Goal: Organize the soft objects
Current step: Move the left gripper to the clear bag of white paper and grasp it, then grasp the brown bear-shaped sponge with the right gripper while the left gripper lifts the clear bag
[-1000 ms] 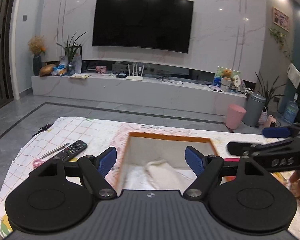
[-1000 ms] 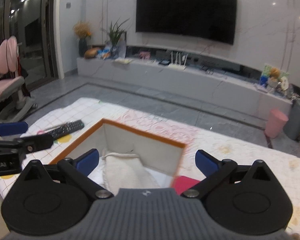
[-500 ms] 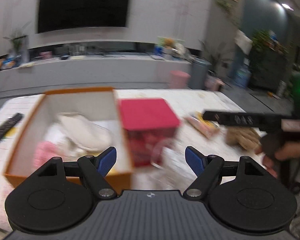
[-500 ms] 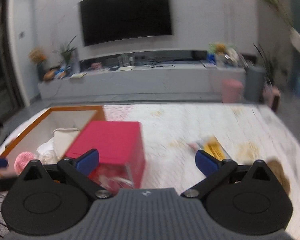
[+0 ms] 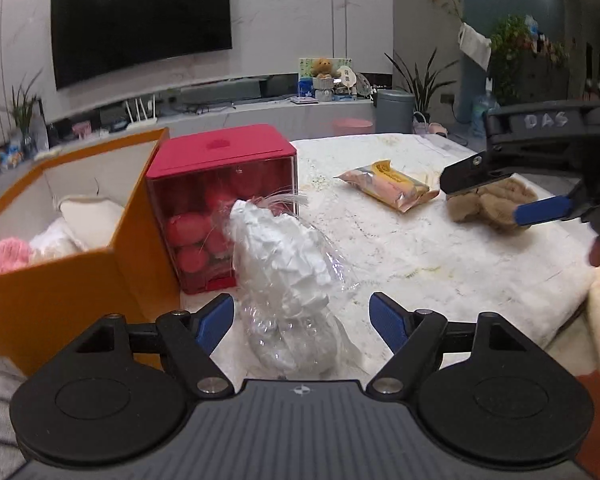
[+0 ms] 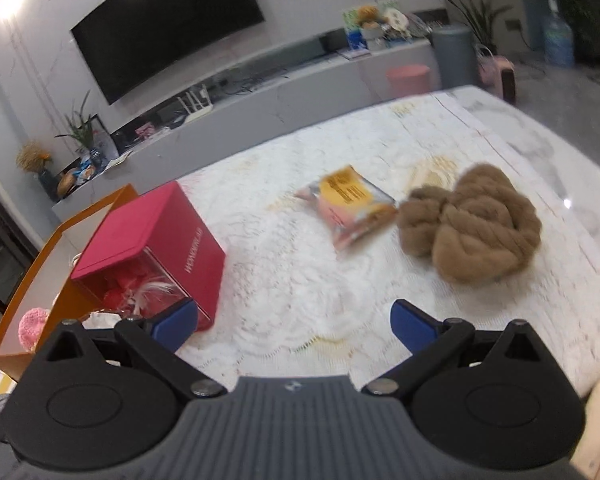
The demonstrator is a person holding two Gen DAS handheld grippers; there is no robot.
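Both spread grippers swung off the box: left gripper straddles the bag lying lengthwise ahead; right gripper faces the wool.

On the bench beside the red box, which is one, stand one orange box, one clear bag of white stuffing, one yellow-labelled packet and one brown yarn bundle. One pink knit ball lies in the orange box. Two grippers show: left, right.
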